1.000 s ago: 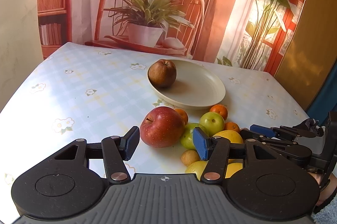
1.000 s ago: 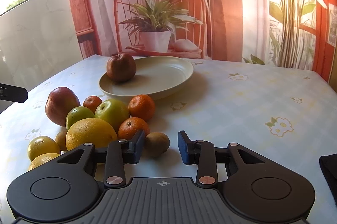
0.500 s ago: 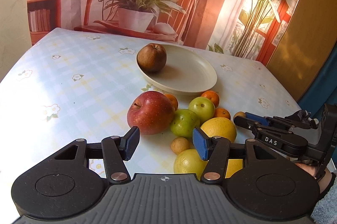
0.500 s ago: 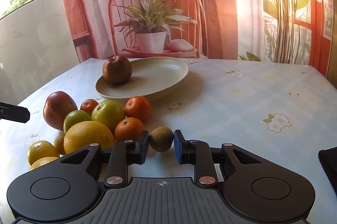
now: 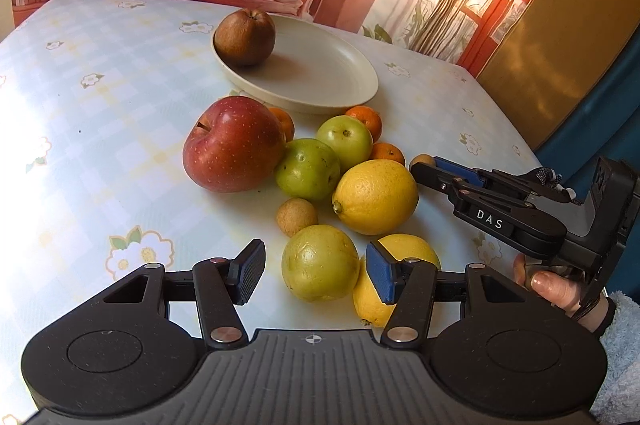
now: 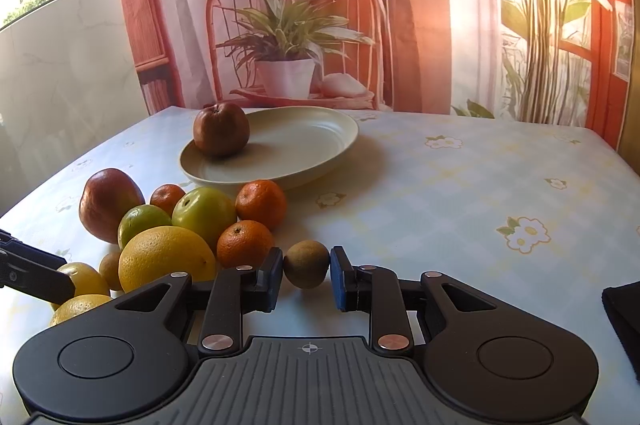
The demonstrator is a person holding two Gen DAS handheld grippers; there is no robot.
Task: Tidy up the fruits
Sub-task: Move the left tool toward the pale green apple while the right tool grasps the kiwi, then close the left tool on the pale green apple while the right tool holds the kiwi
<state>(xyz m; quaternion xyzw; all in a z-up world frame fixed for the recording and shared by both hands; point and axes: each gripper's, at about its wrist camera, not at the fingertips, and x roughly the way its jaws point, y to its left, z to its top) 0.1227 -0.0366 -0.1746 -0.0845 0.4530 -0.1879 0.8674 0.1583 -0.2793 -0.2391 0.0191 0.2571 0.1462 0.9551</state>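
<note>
- Spreading under everything, the tabletop wears a pale flowered cloth.
- Far from both cameras, the cream plate serves as landmark; a brown apple sits on its left part.
- Just in front of the plate, the red apple leads a tight pile: two green apples, oranges, yellow lemons.
- On the pile's near side from the plate, the left hand-held gripper hovers with jaws spread wide around a greenish citrus, not touching it.
- Right of the pile, nearer than the plate, the right hand-held gripper is clamped on the small kiwi, both pads against its sides.
</note>
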